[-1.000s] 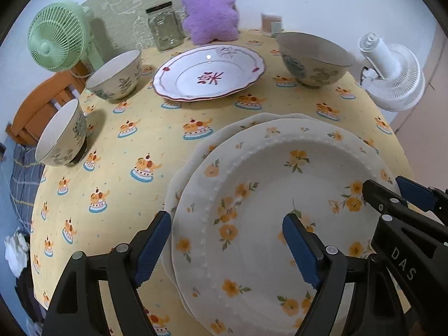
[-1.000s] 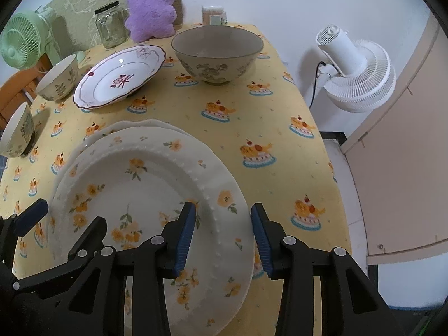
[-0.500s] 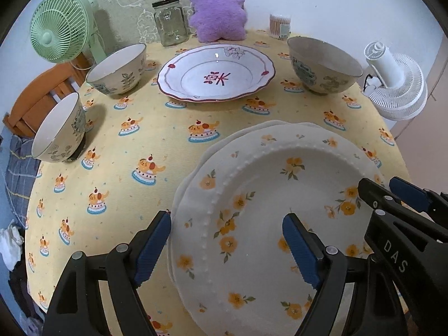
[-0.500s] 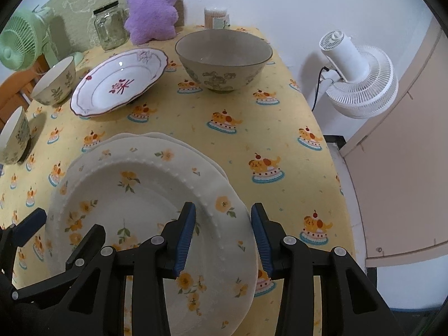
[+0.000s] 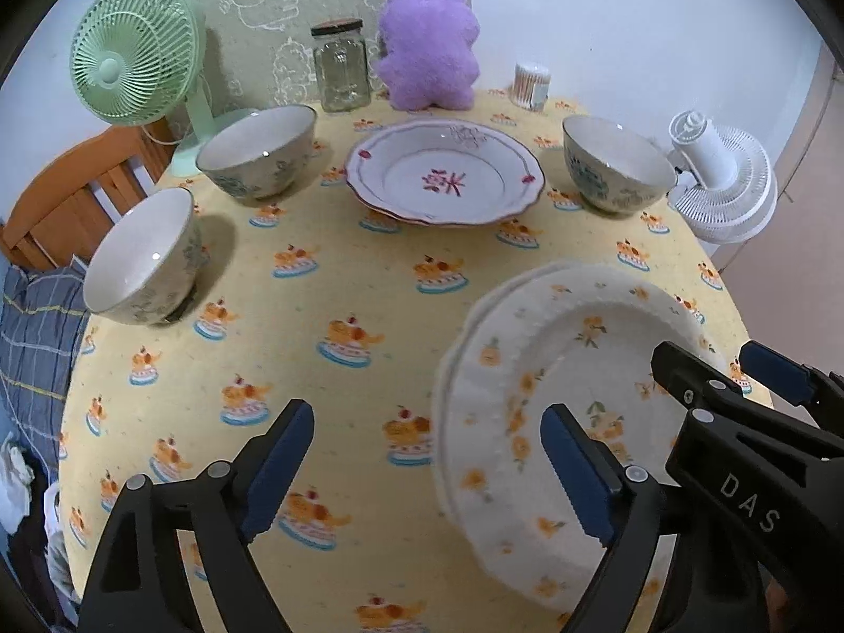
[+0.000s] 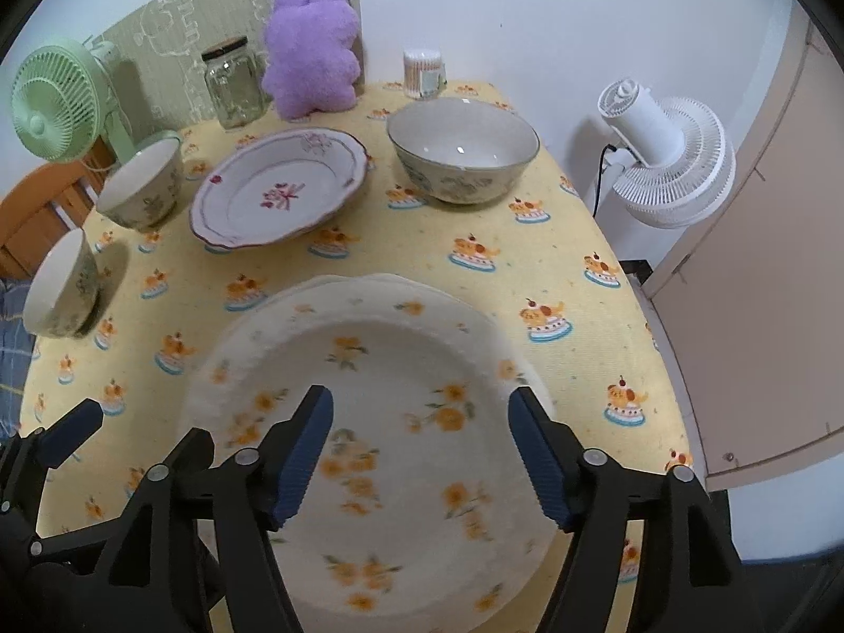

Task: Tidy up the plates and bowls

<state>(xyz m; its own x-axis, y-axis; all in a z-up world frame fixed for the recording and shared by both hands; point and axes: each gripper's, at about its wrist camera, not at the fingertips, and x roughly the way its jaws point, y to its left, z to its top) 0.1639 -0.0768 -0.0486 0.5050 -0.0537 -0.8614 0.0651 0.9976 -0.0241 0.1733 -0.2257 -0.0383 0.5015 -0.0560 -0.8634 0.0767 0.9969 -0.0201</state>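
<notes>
Yellow cake-print tablecloth (image 5: 337, 285) fills my left view; the flowered plate stack (image 5: 569, 385) sits at the table's near right edge. My left gripper (image 5: 427, 461), wide open and empty, has shifted off it. In my right view, the right gripper (image 6: 422, 456) has spread wide, hovering empty above the stack (image 6: 401, 369).

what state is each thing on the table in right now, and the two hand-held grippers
left hand-held gripper: open, empty
right hand-held gripper: open, empty, over the yellow-flower plates
yellow-flower plates: stacked, flat on the table
red-pattern plates: stacked, empty
left bowls: two, upright, empty, apart
right bowl: upright, empty
jar: lid on, looks empty
green fan: upright
</notes>
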